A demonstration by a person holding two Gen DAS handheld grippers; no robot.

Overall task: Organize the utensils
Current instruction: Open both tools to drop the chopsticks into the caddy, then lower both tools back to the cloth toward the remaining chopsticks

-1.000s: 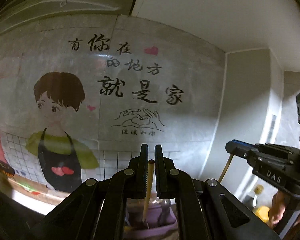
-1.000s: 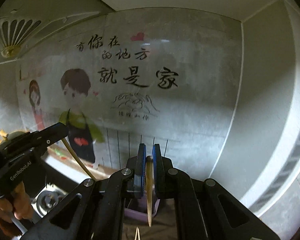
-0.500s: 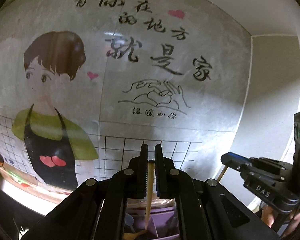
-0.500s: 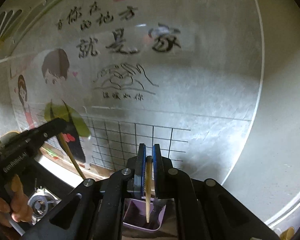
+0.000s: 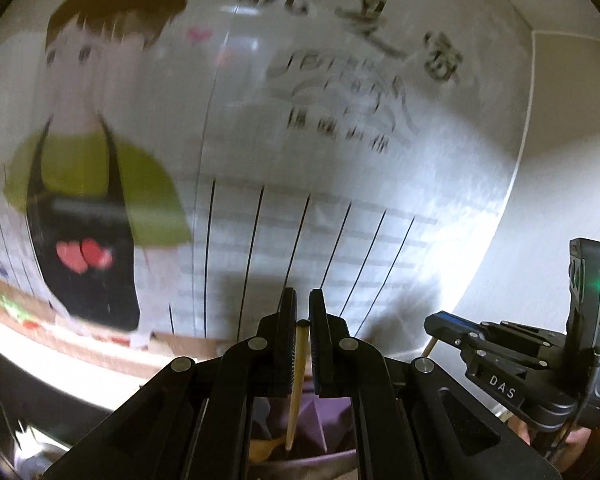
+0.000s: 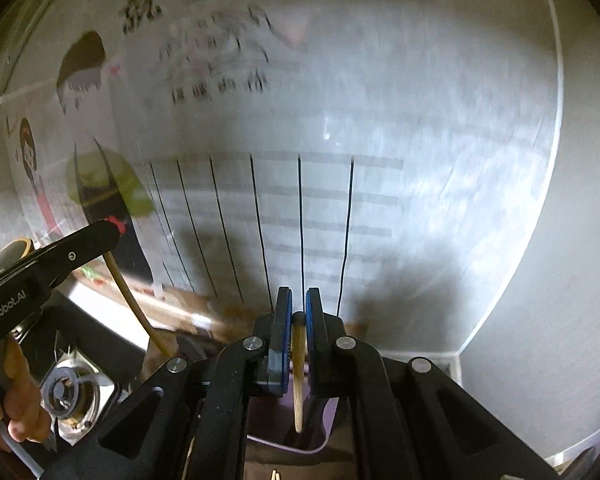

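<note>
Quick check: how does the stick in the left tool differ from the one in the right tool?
The left tool pinches a thin, pale chopstick with a dark top; the right tool holds a broader, flatter-looking bamboo stick. The left one leans slightly; the right one hangs straight. Both point down toward the purple holder.

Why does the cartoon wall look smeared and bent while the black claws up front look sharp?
Left wrist view: the wall decal is streaked by motion blur, yet the left gripper and its chopstick stay crisp because the camera rides with them. Right wrist view: same blur on the wall, fisheye bows the grid lines, and the right gripper casts dark shadows.
</note>
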